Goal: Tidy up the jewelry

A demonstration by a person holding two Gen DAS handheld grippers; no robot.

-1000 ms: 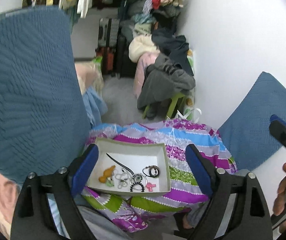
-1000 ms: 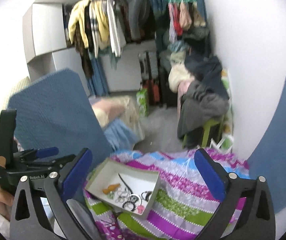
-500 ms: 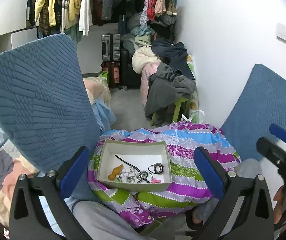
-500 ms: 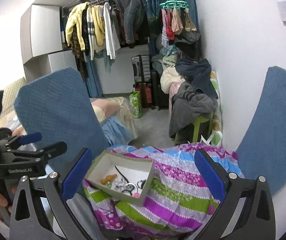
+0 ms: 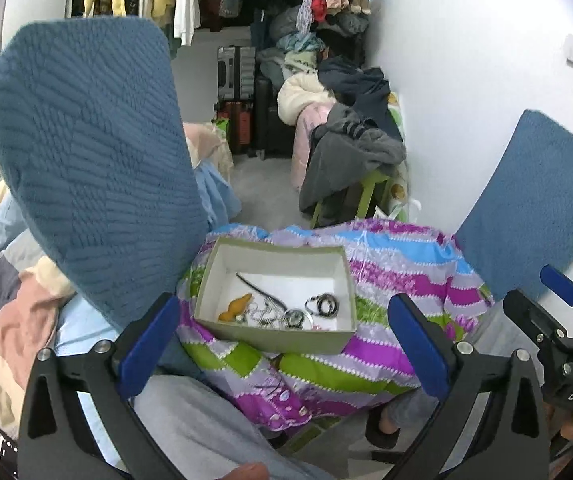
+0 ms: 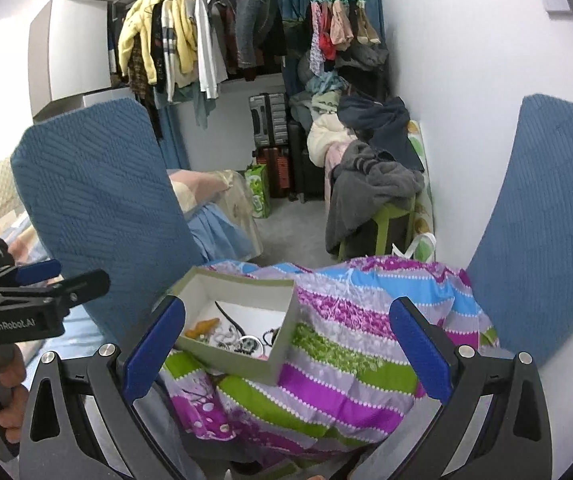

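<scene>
Both the left gripper [image 5: 282, 346] and right gripper [image 6: 286, 354] are now drawn back, wide open and empty; the jewelry [image 5: 282, 310] is left heaped along the box's [image 5: 222, 266] near edge, unsorted.

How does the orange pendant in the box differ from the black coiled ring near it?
The orange pendant is a solid, lumpy piece, while the black coiled ring is a thin loop with a hollow middle. The pendant lies at the left side of the box, the ring at the right. The pendant is bright orange, the ring dark. Both rest loose on the white box floor, and neither gripper touches them.
</scene>
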